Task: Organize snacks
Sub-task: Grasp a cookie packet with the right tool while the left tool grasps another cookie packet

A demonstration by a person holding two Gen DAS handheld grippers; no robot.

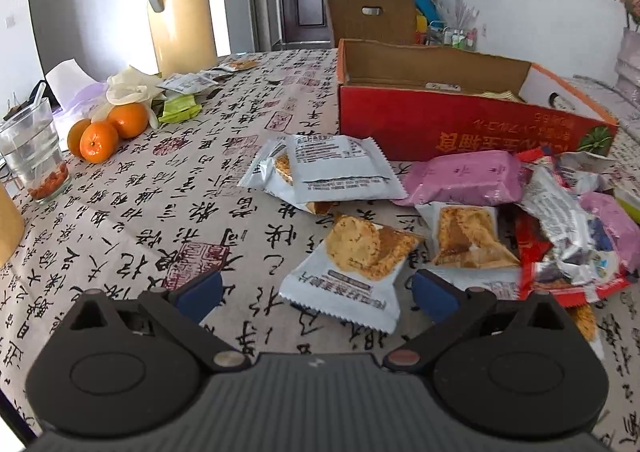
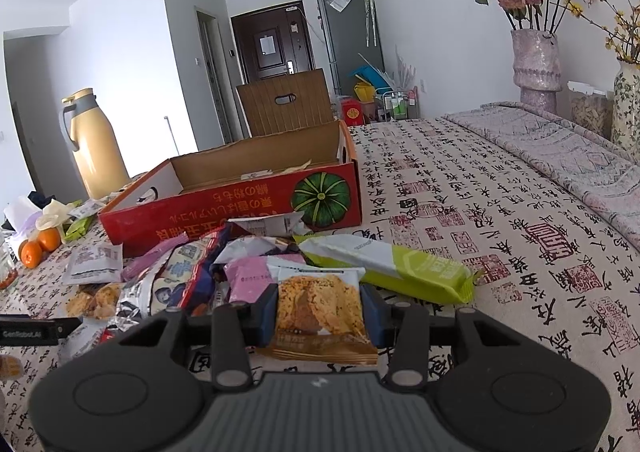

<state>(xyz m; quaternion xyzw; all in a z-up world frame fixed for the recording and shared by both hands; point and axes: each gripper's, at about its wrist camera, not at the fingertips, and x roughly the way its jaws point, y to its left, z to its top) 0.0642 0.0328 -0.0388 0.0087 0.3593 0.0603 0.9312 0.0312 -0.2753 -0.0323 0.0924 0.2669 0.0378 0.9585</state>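
Observation:
My left gripper stands open low over the table, and a white cracker packet lies between its blue pads without touching them. More white cracker packets, a pink packet and crumpled wrappers form a pile just beyond. My right gripper is shut on a cracker packet, its pads pressing both sides. A green-and-white bar packet lies just past it. The open red cardboard box stands behind the pile with a few packets inside.
On the left side stand a yellow thermos jug, a few oranges, a glass and small sachets. Vases with dried flowers stand at the far right. A patterned cloth covers the table.

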